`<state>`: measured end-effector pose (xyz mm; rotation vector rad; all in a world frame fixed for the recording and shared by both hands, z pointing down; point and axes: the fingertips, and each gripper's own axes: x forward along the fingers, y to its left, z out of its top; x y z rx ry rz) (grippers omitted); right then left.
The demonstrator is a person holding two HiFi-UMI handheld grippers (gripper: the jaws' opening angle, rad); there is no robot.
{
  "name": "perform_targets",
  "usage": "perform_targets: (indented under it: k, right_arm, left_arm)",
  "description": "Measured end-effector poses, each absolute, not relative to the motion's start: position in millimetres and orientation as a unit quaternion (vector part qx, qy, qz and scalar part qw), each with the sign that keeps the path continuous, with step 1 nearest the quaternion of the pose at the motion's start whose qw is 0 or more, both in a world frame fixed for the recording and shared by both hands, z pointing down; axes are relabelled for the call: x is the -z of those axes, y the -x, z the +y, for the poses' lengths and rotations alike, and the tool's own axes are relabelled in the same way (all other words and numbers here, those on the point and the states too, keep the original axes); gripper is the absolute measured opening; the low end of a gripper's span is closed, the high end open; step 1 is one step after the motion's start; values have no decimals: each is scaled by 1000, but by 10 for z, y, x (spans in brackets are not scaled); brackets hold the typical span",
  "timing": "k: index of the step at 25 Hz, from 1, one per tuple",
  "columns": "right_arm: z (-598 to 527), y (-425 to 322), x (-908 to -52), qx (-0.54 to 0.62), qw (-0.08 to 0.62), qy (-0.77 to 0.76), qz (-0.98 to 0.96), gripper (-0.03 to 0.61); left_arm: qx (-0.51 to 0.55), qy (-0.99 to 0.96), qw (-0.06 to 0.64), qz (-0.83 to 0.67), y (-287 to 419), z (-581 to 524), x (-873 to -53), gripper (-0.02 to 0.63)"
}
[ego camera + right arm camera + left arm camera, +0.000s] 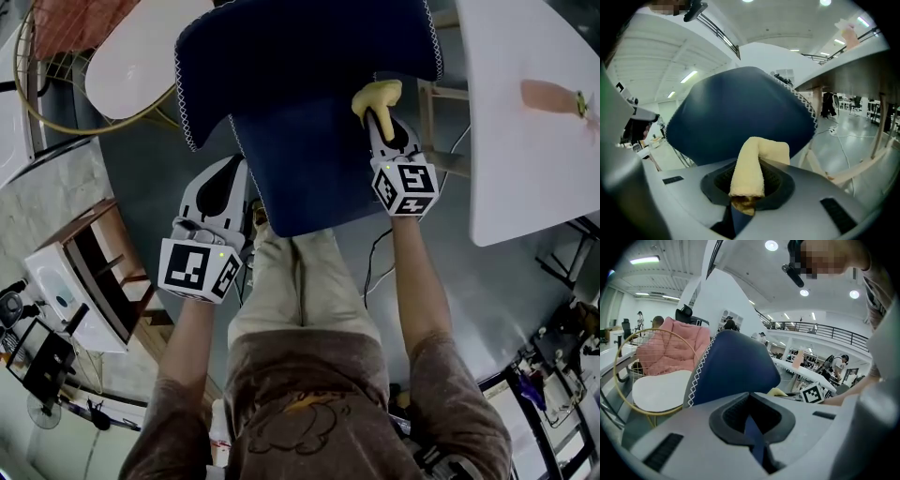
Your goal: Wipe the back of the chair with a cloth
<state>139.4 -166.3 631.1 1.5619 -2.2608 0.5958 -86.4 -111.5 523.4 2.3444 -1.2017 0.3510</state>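
Observation:
A navy blue chair (309, 112) with white edge stitching stands right in front of me; its back (314, 178) is the near part. My right gripper (382, 127) is shut on a yellow cloth (377, 97), which sits against the right edge of the chair back. In the right gripper view the cloth (752, 168) rises folded out of the jaws, with the chair (740, 112) just beyond it. My left gripper (223, 187) hangs beside the left edge of the back, jaws shut with nothing in them. The left gripper view shows the chair (736, 371) close ahead and the cloth (777, 392) past it.
A white table (525, 141) stands at the right with a pink object (553, 97) on it. A gold wire chair (37, 103) with a white seat (141, 52) and pink cushion is at the upper left. A wooden cabinet (94, 272) is at the left. Cables (375, 258) lie on the floor.

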Motion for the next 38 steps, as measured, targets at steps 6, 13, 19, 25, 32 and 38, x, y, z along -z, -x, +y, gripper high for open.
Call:
perform_targets:
  k: [6, 13, 19, 25, 32, 38]
  right_arm:
    - [-1581, -1781, -6525, -214, 191, -571, -769, 76]
    - [-1688, -2104, -6790, -226, 205, -595, -744, 76]
    - [-1912, -2122, -7054, -224, 233, -585, -743, 75]
    - [-2163, -1865, -7111, -215, 242, -558, -764, 75]
    - [-2249, -1263, -7097, -206, 243, -512, -797, 75]
    - [-2152, -642, -7088, -219, 230, -474, -821, 75]
  left_arm:
    - [-129, -853, 243, -442, 949, -1128, -5314, 9]
    - [-130, -847, 253, -450, 979, -1143, -5452, 9]
    - [-137, -850, 254, -441, 913, -1137, -5523, 9]
    - [-139, -852, 254, -435, 849, -1149, -5551, 9]
    - [-138, -853, 253, -434, 794, -1128, -5528, 9]
    - [-141, -851, 252, -439, 863, -1103, -5504, 10]
